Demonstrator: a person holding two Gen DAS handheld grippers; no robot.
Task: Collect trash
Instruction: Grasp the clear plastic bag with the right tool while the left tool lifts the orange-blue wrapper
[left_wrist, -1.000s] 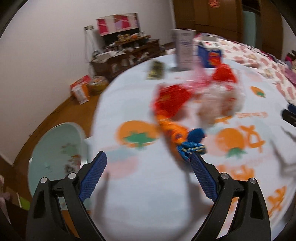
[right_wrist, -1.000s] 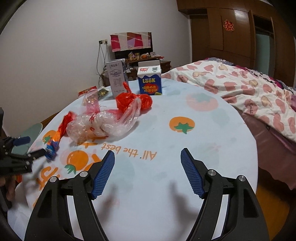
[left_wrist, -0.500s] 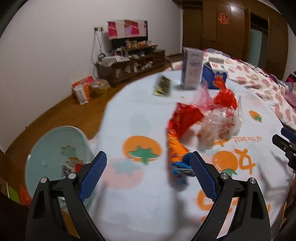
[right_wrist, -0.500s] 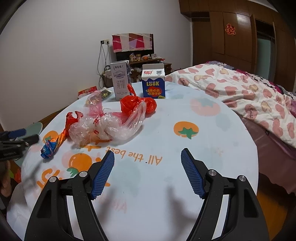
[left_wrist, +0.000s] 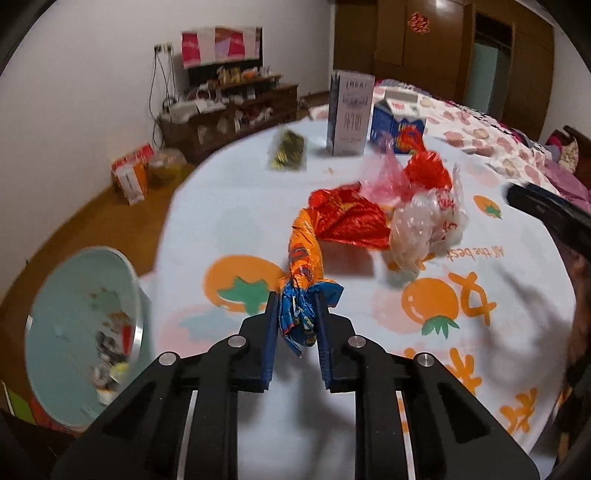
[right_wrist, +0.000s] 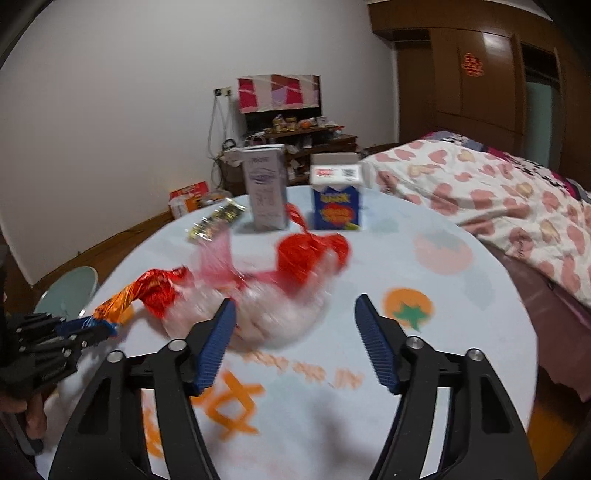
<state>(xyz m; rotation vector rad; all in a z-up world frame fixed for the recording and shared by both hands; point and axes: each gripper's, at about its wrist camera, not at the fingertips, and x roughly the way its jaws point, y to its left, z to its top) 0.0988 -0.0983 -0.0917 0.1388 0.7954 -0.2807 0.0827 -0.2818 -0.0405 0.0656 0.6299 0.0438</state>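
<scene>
A long snack wrapper, red, orange and blue, lies on the round table. My left gripper is shut on its blue end. It also shows in the right wrist view, gripping the wrapper at the left. My right gripper is open and empty, just in front of a clear plastic bag tied to a red bag. The same bags show in the left wrist view.
A grey carton, a blue Look carton and a small foil packet stand at the table's far side. A pale green bin with trash sits on the floor left of the table. A bed is to the right.
My left gripper has closed on the blue end of the wrapper. My right gripper has moved forward and left, close up to the clear bag.
</scene>
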